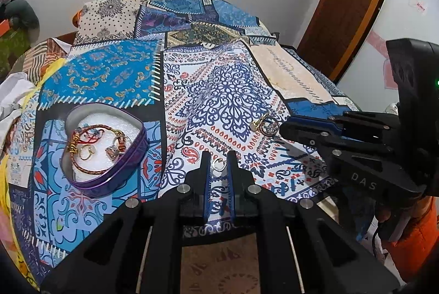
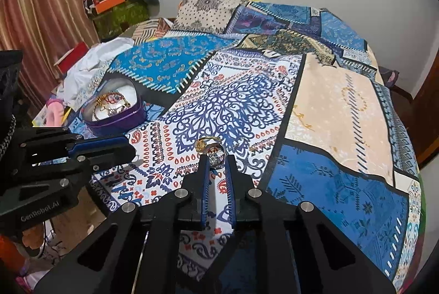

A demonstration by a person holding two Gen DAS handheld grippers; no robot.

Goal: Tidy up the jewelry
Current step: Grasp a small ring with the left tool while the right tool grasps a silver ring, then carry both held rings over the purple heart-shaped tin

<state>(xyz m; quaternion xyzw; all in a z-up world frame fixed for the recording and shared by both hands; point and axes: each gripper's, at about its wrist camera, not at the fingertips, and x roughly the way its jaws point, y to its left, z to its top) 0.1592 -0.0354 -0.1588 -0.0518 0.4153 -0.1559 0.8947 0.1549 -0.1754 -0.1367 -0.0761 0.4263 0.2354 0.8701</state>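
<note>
A purple heart-shaped tin [image 1: 109,178] lies on the patterned cloth at the left, holding a red-gold bangle [image 1: 90,170], a gold ring [image 1: 87,152] and a stone ring [image 1: 114,151]; it also shows in the right wrist view [image 2: 118,121]. My left gripper [image 1: 218,165] is shut on a small thin ring [image 1: 218,164] just above the cloth. My right gripper [image 2: 216,158] has its fingers narrowly apart around a silver stone ring [image 2: 216,154], which lies next to a gold ring [image 2: 205,142]. Both rings show in the left wrist view [image 1: 264,125] at the right gripper's tip [image 1: 285,129].
The patchwork cloth [image 1: 225,85] covers a round table whose front edge is just below both grippers. White cloth and clutter [image 2: 87,66] lie at the far left. A wooden door [image 1: 348,0] stands at the right, a curtain [image 2: 41,5] at the left.
</note>
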